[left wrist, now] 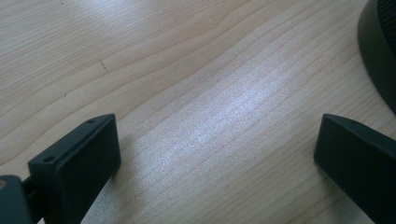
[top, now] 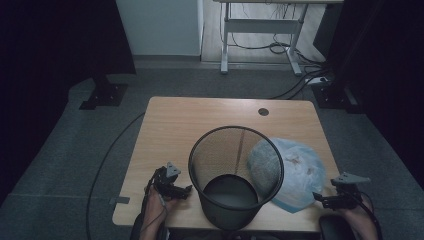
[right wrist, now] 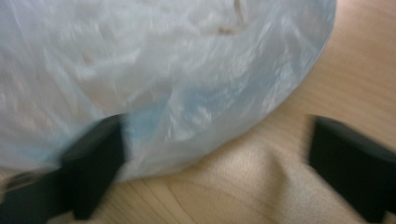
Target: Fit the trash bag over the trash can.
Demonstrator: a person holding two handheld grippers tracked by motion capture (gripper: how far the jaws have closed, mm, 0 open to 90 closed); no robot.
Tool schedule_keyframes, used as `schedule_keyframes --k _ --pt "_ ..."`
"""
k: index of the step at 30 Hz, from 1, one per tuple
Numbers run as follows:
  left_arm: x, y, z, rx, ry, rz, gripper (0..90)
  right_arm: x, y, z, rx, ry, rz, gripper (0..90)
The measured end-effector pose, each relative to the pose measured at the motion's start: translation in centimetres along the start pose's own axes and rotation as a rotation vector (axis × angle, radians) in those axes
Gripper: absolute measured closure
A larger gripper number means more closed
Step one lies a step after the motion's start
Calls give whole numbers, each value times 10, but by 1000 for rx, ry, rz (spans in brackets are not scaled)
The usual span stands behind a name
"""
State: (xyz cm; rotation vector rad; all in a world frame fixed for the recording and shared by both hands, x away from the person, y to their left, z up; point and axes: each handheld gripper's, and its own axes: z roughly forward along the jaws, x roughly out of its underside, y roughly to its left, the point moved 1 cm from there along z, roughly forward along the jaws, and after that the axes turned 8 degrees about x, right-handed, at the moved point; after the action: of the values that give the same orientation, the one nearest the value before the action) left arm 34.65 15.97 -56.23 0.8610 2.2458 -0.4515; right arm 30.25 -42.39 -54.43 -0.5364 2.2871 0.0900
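Thin pale-blue translucent plastic bag (top: 295, 172) lies crumpled and flat on the light wooden worktop (top: 200, 115), at about 3 o'clock from the black wire-mesh waste bin (top: 235, 175) and touching, or partly tucked behind, its wall; through the mesh I cannot tell which. The bin stands upright near the worktop's near edge, with no liner in it.

At the bag's 4 o'clock edge, the right gripper (top: 332, 199) has its jaws spread wide. In the right gripper view the picture is blurred, but one jaw lies against or just under the bag's hem (right wrist: 187, 93) while the other sits well apart over bare wood. The left gripper (top: 176, 189) rests at the bin's 9 o'clock, jaws also wide and holding nothing, with the bin's dark base (left wrist: 378, 51) just beside one jaw in the left gripper view.

The main risk is a poor bite. With so little film between the jaws, closing could catch a single layer or slide off the slick plastic, and the bag would then slip free. A jaw tip could also dig into the worktop and push the bag away toward 12 o'clock. Dragging the bag toward the bin may nudge that light bin, and the left gripper is not steadying it yet.
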Motion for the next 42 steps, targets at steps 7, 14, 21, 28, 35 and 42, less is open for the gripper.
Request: schedule_keyframes --k 7,14,21,28,35,42 --pt "0 0 0 1 0 0 4 -27 9 -18 -15 -54 -27 0" --pt "0 0 0 1 0 0 4 -64 31 -8 -51 -49 -113 0" --pt "0 0 0 1 0 0 4 -94 42 21 -63 -42 -147 0" --pt "0 0 0 3 0 -2 4 -115 54 56 -107 9 -175 0" --pt "0 0 0 3 1 -2 4 -110 63 94 -138 133 -205 0" --pt "0 0 0 4 1 -3 4 -97 62 106 -149 146 -189 0"
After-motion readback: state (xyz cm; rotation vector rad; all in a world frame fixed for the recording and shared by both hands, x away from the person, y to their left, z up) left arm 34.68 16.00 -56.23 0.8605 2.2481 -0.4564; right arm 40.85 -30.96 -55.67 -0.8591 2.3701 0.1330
